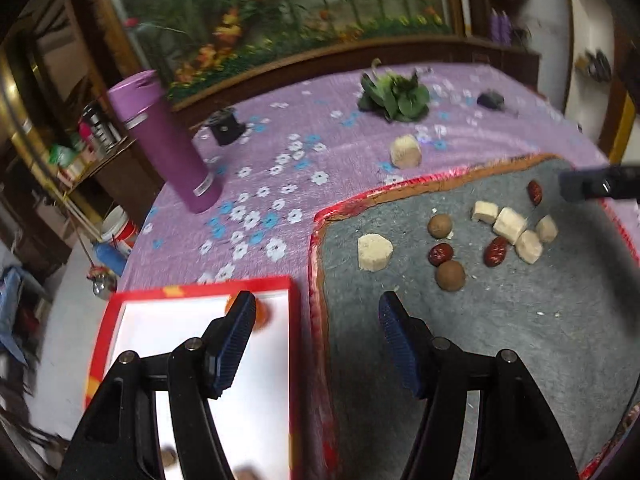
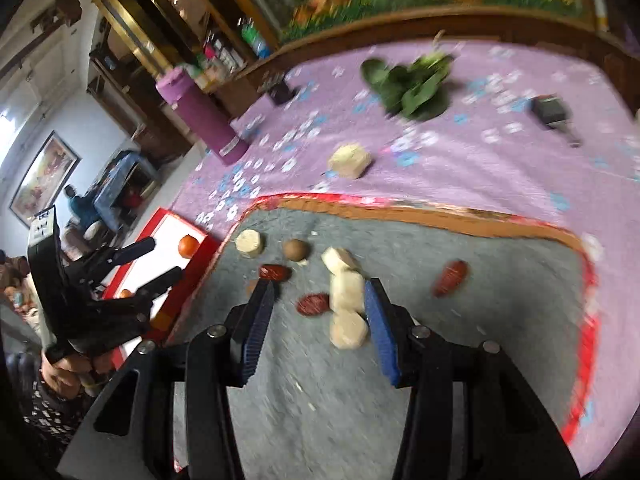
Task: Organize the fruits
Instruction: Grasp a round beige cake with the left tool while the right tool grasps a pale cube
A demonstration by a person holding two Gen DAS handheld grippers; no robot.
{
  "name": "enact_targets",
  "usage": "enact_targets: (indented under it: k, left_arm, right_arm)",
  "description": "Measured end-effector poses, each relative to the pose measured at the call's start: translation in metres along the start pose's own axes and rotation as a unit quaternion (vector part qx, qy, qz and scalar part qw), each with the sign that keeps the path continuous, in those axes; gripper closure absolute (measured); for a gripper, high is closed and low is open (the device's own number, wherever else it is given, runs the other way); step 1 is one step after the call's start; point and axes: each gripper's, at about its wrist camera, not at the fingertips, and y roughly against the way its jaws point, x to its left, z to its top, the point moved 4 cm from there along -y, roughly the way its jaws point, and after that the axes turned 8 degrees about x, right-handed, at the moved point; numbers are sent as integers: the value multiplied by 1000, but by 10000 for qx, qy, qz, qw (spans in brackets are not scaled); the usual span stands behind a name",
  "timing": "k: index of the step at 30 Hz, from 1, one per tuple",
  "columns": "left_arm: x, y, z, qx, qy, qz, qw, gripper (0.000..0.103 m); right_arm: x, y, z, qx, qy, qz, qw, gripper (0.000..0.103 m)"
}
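Two grippers above a grey mat with a red-and-orange border, laid on a purple flowered tablecloth. Left gripper spread wide and empty, straddling the gap between the mat and a red-rimmed white tray at its 9 o'clock; in the right wrist view the same left gripper seen at the far left, gripped by a hand, fingers apart over the tray. Right gripper also spread, nothing pinched, with a stack of pale cut banana pieces lying between the fingers, close against the inner face of the right finger; whether touching, cannot tell through the blur.

On the mat, from the left wrist view: one pale banana chunk alone toward 10 o'clock, two brown round longans and, three red dates, and the cluster of banana pieces toward 1 o'clock, just under the tip of the right gripper. One more banana piece off the mat on the cloth at 12 o'clock.

In the tray, one small orange fruit at the far corner, half hidden behind the left finger; some brownish bits at the near edge, too blurred to name. Farther back, a purple tumbler upright at 10 o'clock, a bunch of green leaves at 12 o'clock, a small dark object beside it.
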Motion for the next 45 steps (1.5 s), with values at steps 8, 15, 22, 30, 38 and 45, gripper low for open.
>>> enact_targets:
  k: [8, 15, 22, 30, 38, 45]
  left_arm:
    - [0, -23, 21, 287, -438, -80, 9986, 39]
    - [-4, -43, 33, 435, -758, -109, 9961, 39]
    - [-14, -55, 42, 470, -836, -207, 9952, 39]
    - [-32, -67, 45, 615, -952, -341, 9930, 39]
    - [-38, -82, 47, 883, -576, -792, 9913, 74]
    - [-32, -60, 39, 538, -304, -707, 9956, 74]
  right_arm:
    - [0, -67, 28, 1028, -91, -365, 9940, 55]
    - [-3, -86, 35, 1318, 67, -839, 9877, 76]
    - [-31, -70, 26, 751, -868, 398, 9926, 80]
    - [-47, -45, 19, 140, -1186, 1423, 9826, 80]
    - [-51, -37, 16, 65, -1370, 1846, 9732, 80]
    - [-22, -29, 23, -174, -997, 1989, 9748, 80]
